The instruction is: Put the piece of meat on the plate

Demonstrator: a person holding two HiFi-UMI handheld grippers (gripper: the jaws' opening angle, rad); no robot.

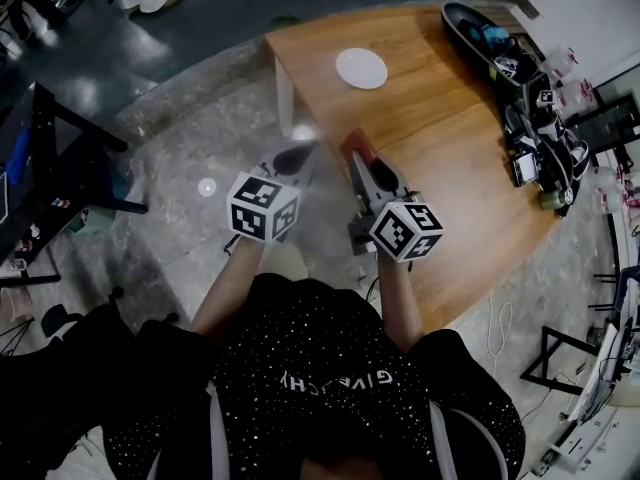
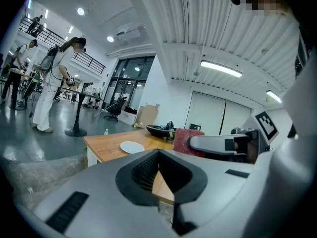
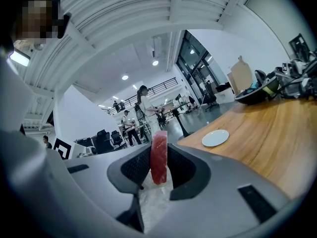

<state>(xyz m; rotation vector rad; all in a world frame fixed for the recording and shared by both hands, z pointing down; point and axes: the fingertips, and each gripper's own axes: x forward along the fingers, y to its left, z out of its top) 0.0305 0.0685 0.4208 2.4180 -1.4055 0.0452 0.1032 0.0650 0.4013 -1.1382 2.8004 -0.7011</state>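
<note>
We have the flat red slab of meat [image 3: 159, 152] on edge, clamped between the right gripper's [image 3: 158, 175] fingers by the edge of the light wooden bench [image 1: 450, 138]. The round white plate [image 1: 361, 68] lies well ahead on it. Our left gripper's [image 2: 159, 175] fingers stand apart, empty.

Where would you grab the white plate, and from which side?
Pinch the near rim, coming in low over the near edge of the table: the plate lies flat and shallow, so only its lip gives purchase. Probably use the empty left gripper; the right gripper holds the meat.
</note>
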